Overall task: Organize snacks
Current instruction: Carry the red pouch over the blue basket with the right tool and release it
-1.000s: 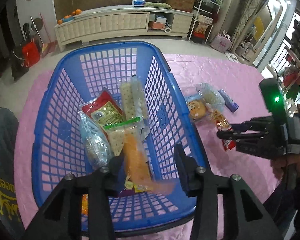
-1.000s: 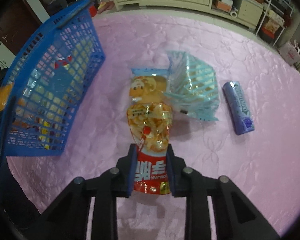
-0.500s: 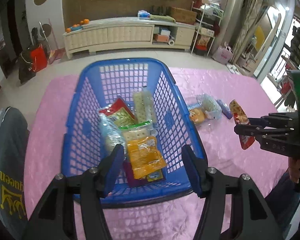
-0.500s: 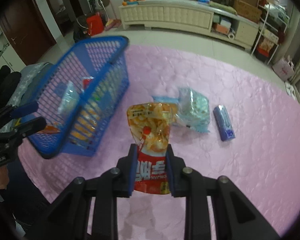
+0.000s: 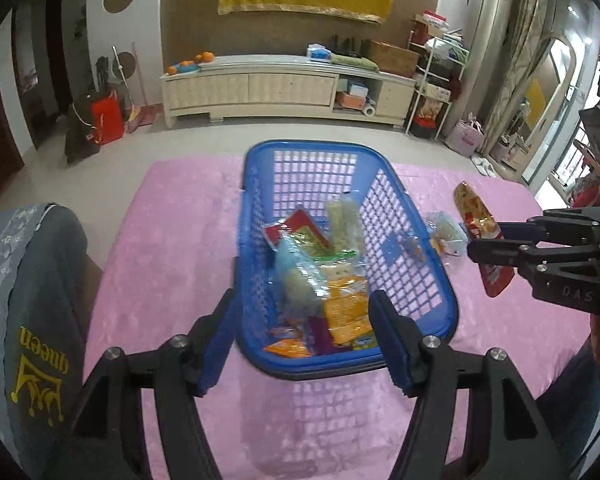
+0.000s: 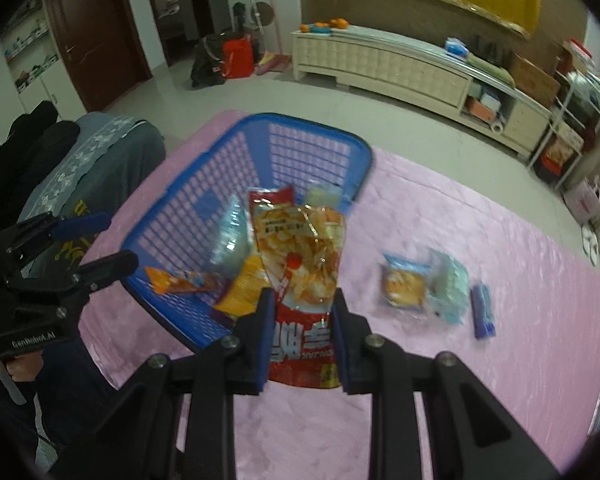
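A blue plastic basket (image 5: 440,276) (image 6: 312,126) stands on the pink tablecloth (image 5: 172,240) and holds several snack packets, an orange one (image 5: 346,308) on top. My left gripper (image 5: 300,300) (image 6: 104,242) hovers over the basket's near end. Its jaws are opening, with nothing between them. My right gripper (image 6: 302,300) (image 5: 484,240) is shut on the lower end of a red snack bag (image 6: 300,248) (image 5: 474,212). It holds the bag in the air beside the basket's right rim.
A bun packet (image 6: 404,288), a pale blue packet (image 6: 448,284) and a purple pack (image 6: 482,308) lie on the cloth right of the basket. A person's grey shirt (image 5: 32,300) is at the table's left edge. A cream cabinet (image 5: 260,88) stands behind.
The left gripper let the orange packet drop into the basket, widened and drew back upward. The right gripper lifted the red bag off the table and carried it toward the basket.
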